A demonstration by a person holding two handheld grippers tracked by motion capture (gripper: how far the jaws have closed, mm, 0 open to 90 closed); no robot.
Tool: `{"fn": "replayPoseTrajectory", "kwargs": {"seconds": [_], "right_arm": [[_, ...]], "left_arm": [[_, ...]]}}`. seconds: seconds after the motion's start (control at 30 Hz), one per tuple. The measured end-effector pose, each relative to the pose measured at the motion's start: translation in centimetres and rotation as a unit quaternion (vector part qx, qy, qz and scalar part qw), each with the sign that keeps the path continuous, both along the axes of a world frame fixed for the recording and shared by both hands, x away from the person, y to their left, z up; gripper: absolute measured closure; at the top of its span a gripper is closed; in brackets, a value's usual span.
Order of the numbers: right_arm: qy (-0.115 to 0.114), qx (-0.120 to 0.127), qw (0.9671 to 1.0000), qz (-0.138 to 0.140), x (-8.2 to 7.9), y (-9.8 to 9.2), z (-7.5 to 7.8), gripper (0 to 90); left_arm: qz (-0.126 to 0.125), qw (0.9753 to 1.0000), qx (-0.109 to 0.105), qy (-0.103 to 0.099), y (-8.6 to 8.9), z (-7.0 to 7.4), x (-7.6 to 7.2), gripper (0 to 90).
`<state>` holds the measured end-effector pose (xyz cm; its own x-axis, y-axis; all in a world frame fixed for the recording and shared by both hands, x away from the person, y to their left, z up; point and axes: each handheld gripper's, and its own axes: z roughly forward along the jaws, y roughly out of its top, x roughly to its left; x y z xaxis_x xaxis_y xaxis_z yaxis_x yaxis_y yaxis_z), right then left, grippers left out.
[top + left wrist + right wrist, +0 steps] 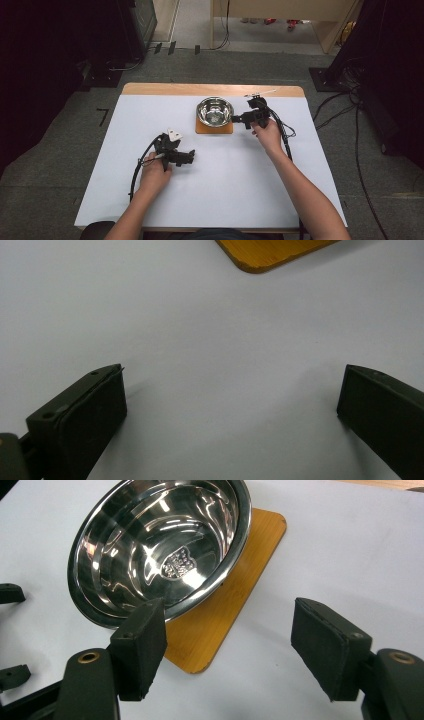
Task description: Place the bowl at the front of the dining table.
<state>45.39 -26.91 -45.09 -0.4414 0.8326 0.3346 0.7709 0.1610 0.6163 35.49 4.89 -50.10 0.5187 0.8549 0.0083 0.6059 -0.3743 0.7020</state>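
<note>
A shiny steel bowl (215, 111) (160, 545) stands empty on a small orange-brown wooden board (214, 128) (225, 615) at the far middle of the white table. My right gripper (239, 119) (227, 612) is open just right of the bowl, pointing at it, with its left jaw close to the rim and the board's corner between the jaws. My left gripper (191, 156) (233, 375) is open and low over bare table, nearer the front and left of the board. A corner of the board (270, 252) lies beyond its jaws.
The white table cover (225, 190) ends in a bare wooden strip (150, 89) along the far edge. A small white object (261, 93) lies on that strip behind my right gripper. Cables (345, 105) run over the floor at the right.
</note>
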Motion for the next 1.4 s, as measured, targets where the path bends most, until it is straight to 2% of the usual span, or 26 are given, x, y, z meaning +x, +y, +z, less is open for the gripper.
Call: {"fn": "replayPoseTrajectory", "kwargs": {"seconds": [0.6,0.97,1.4], "right_arm": [[-0.011,-0.016,0.9996,0.021,-2.0,0.0,-0.6,29.7],[-0.013,-0.012,0.9998,0.014,-3.2,-0.8,-1.0,29.6],[-0.024,-0.028,0.9991,0.018,-4.6,-1.1,-1.5,29.4]], "left_arm": [[0.000,1.0000,0.000,0.000,0.0,0.0,0.0,0.0],[0.000,1.0000,0.000,0.000,0.0,0.0,0.0,0.0],[0.000,1.0000,0.000,0.000,0.0,0.0,0.0,0.0]]}}
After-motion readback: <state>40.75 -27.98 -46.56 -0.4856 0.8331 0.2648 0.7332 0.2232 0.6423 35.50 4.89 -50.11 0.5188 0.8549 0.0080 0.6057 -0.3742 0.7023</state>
